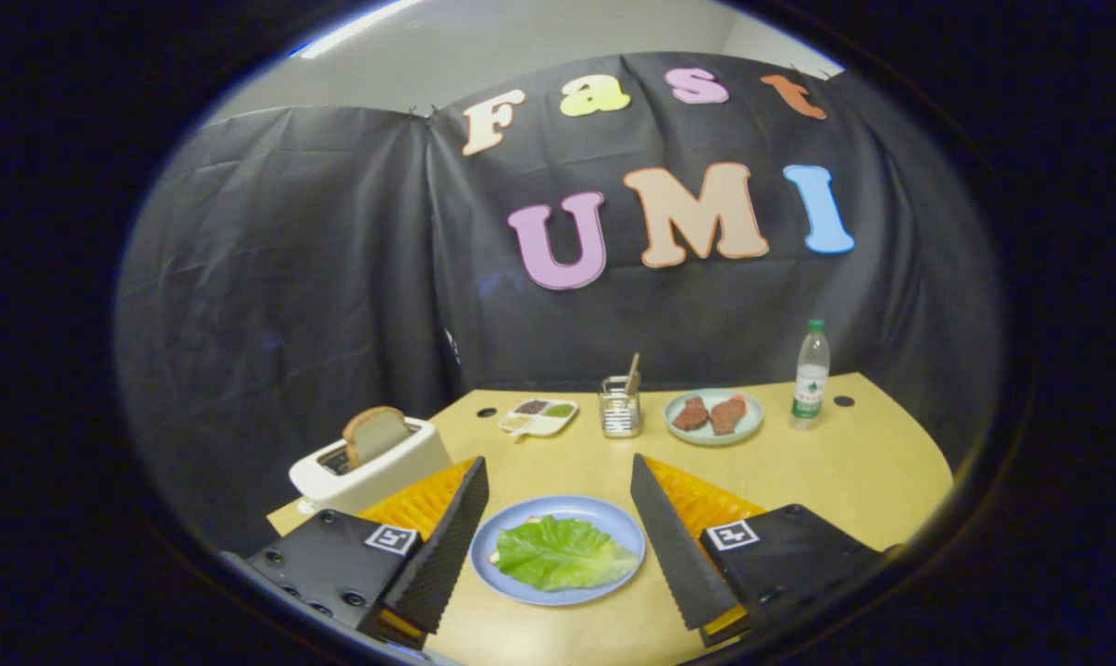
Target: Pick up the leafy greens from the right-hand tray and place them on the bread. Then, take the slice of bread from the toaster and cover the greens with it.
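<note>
Gripper point(558, 518) held over the near edge of the table point(836, 472); its fingers stand wide apart, gripping nothing; the blue plate point(512, 541) sits between them.

Leafy greens point(563, 553) lie flat on that plate, covering most of what is under them; a pale sliver at the leaf's left edge looks like the bread point(494, 556) beneath, though I can't be sure; I judge the first half of the task done.

Next target: slice of bread point(374, 433) standing upright in the toaster point(373, 467), beyond my left finger, its upper part clear of the slot; I expect it light, soft and crumbly, easy to dent or tear; I'd take it across its flat faces near the top crust, close gently, lift straight up so it doesn't drag on the slot walls; the toaster itself looks light enough to shift if I snag it.

The leaf is limp and loose; setting the slice down carelessly could slide it off.

Further back, well apart from my path: a divided dish point(539, 416) of small portions; a wire holder point(619, 410) with a stick in it; a pale plate point(713, 416) with two reddish pieces; a water bottle point(810, 375) to its right; nothing stands between my fingers and the toaster.
</note>
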`<state>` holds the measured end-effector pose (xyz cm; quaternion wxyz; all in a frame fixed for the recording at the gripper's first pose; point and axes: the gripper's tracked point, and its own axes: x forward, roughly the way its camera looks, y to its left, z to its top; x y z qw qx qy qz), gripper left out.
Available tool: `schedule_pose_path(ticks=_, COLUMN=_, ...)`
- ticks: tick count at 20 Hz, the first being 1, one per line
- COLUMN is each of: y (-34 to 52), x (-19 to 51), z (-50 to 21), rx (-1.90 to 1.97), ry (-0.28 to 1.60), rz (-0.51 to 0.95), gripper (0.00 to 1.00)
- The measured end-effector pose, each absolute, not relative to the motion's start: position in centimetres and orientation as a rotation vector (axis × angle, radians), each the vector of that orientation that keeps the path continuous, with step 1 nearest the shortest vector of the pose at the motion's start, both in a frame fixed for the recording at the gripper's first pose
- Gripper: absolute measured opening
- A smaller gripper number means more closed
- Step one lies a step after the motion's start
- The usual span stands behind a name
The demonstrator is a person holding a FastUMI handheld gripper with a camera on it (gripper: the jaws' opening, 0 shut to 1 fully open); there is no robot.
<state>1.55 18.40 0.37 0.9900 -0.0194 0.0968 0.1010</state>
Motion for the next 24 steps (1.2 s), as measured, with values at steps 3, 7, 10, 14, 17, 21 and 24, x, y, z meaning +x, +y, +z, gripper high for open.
schedule_pose_path(ticks=3, y=21.7, x=0.9, z=3.2, rx=-0.012, ry=0.161, rz=0.27, gripper=0.97)
schedule_pose_path(ticks=7, y=25.5, x=1.2, z=4.8, rx=0.006, ry=0.151, rz=0.324, gripper=0.97)
schedule_pose_path(ticks=10, y=28.5, x=2.1, z=4.6, rx=-0.009, ry=0.164, rz=0.355, gripper=0.96)
schedule_pose_path(ticks=14, y=33.6, x=3.6, z=2.3, rx=0.01, ry=0.235, rz=0.425, gripper=0.96)
schedule_pose_path(ticks=17, y=35.9, x=5.3, z=-0.9, rx=0.051, ry=0.32, rz=0.447, gripper=0.95)
schedule_pose_path(ticks=21, y=38.4, x=7.1, z=-4.8, rx=0.114, ry=0.398, rz=0.463, gripper=0.94)
schedule_pose_path(ticks=24, y=40.3, x=7.8, z=-7.2, rx=0.149, ry=0.429, rz=0.489, gripper=0.94)
